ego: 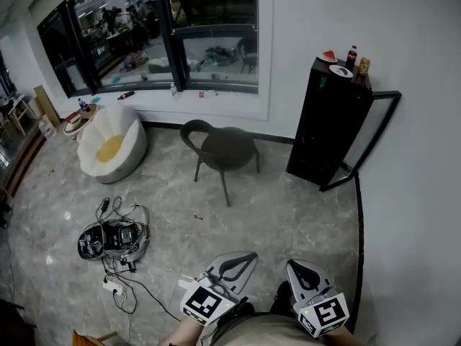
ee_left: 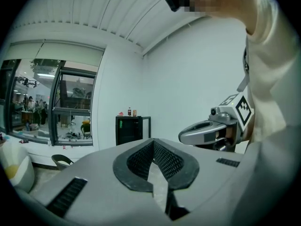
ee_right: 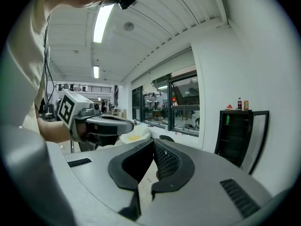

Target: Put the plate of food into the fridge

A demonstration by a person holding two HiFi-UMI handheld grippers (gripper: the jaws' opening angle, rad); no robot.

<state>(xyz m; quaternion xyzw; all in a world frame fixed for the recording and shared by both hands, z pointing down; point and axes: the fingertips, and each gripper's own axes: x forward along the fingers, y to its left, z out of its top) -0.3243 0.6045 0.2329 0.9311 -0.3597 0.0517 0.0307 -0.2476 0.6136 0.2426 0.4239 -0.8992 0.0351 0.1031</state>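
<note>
Our left tongs [ego: 245, 258] and right tongs [ego: 298, 265] are both fully closed, gripping nothing. 1 plate [ego: 341, 71] lies flat atop the tall, upright fridge [ego: 328, 125], beside 2 drinks [ego: 351, 55], well away from us.

Open floor [ego: 288, 215] runs from me to the black fridge [ego: 328, 121] by the right wall — my lane. The chair [ego: 223, 150] stands just left of it; the fridge's door [ego: 385, 93] hangs open — cable tangle [ego: 112, 240] and beanbag [ego: 108, 146] lie well left.
</note>
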